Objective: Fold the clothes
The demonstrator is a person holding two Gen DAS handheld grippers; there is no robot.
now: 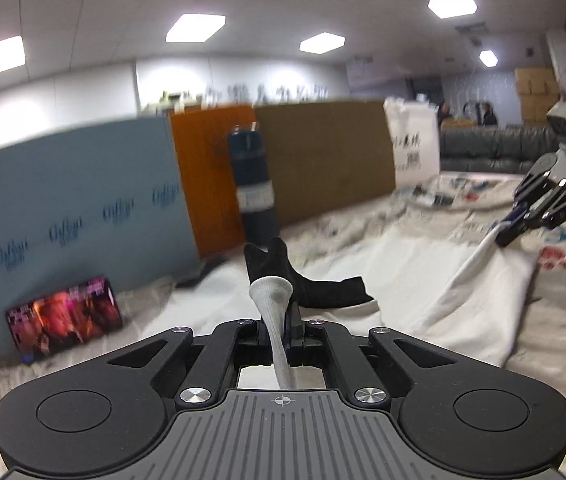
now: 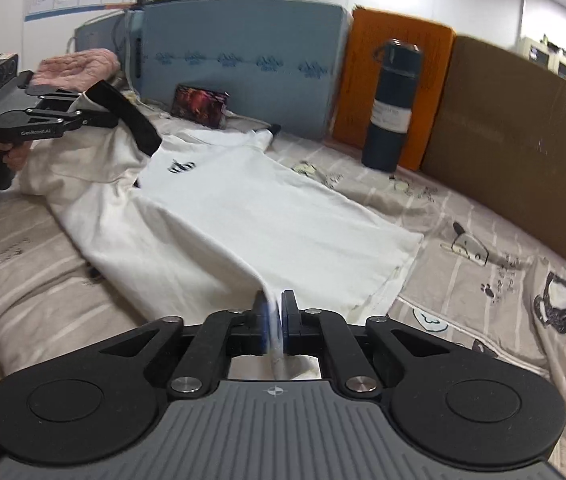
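A white T-shirt lies spread over the bed, its black collar lifted at the left end. The left gripper is clenched on a pinch of white cloth at that collar end — the fabric bunches out between its fingers. The right gripper grasps the shirt's hem at the near right, jaws pressed onto the fabric. Both corners are raised off the bedsheet. A dark blue bottle stands at the far side against an orange board.
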